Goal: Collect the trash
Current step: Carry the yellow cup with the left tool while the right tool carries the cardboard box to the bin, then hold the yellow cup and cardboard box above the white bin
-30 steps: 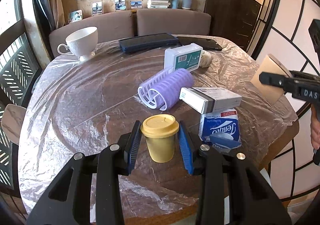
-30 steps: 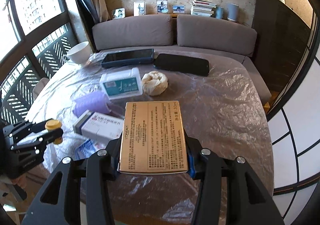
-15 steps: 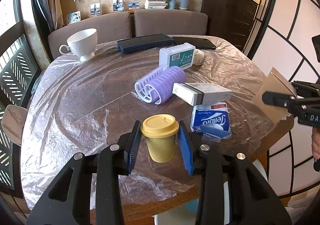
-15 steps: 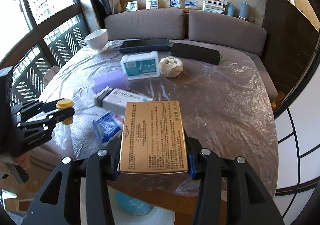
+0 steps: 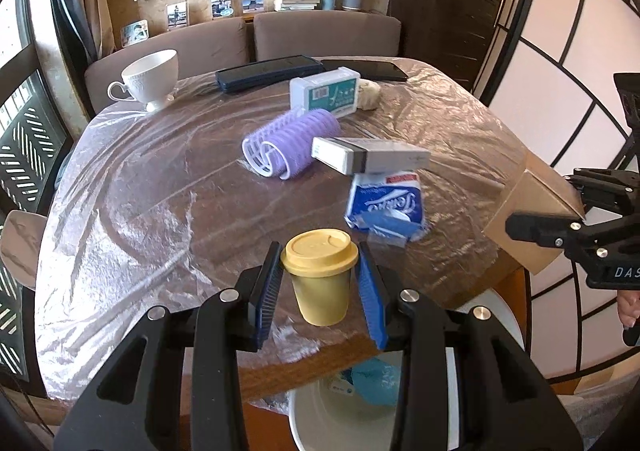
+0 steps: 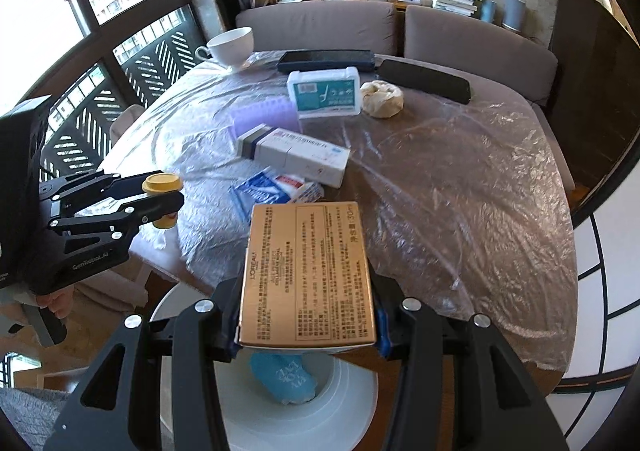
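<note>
My left gripper [image 5: 320,283] is shut on a small yellow lidded cup [image 5: 319,275], held above the table's near edge; it also shows in the right wrist view [image 6: 162,191]. My right gripper [image 6: 306,315] is shut on a gold cardboard box [image 6: 306,271], held over a white trash bin [image 6: 352,391] that stands on the floor below the table edge. The bin holds a blue wrapper [image 6: 286,377]. In the left wrist view the gold box [image 5: 528,219] is at the right and the bin [image 5: 340,411] is below my fingers.
The plastic-covered table [image 5: 140,191] holds a blue tissue pack [image 5: 384,207], a white medicine box [image 5: 372,159], a purple hair roller [image 5: 288,139], a teal-labelled box [image 5: 324,95], a crumpled paper ball [image 6: 382,97], a white teacup [image 5: 150,77] and two dark flat devices [image 5: 268,71].
Both grippers have drawn back toward the table's near edge with their loads. The white bin has come into view under the right gripper and below the left one.
</note>
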Demonstrator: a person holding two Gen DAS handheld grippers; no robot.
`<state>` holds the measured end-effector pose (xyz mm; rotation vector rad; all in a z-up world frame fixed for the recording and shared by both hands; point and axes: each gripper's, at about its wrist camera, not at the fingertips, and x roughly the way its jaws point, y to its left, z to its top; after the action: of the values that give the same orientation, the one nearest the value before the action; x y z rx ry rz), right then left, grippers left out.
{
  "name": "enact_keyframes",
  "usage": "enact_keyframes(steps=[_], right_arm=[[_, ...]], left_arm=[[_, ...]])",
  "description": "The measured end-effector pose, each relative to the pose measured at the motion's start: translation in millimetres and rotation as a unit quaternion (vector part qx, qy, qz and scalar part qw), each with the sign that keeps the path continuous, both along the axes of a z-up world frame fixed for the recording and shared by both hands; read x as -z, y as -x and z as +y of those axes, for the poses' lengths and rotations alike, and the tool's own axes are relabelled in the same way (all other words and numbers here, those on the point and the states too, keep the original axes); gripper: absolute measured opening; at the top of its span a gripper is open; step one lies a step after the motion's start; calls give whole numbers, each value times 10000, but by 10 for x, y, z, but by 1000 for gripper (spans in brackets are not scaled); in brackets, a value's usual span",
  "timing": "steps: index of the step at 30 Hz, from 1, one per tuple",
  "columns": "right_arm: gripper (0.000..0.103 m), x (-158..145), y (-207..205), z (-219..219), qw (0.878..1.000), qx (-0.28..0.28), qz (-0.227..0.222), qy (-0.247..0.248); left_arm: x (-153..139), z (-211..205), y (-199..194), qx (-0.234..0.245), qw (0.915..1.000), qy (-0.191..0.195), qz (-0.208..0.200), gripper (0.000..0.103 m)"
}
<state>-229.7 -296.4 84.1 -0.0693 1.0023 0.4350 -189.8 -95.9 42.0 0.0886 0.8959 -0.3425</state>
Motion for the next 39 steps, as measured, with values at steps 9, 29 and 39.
enact_keyframes(steps=[9, 29, 39], right_arm=[[47, 40, 189, 45, 9997, -222, 105, 32], [47, 313, 496, 111, 9961, -734, 481, 123], [47, 474, 586, 138, 9932, -880, 739, 171]], left_arm=[[25, -71, 183, 167, 9998, -51, 102, 39], [157, -244, 538, 565, 9975, -173, 383, 39], [267, -292, 656, 689, 9960, -290, 497, 39]])
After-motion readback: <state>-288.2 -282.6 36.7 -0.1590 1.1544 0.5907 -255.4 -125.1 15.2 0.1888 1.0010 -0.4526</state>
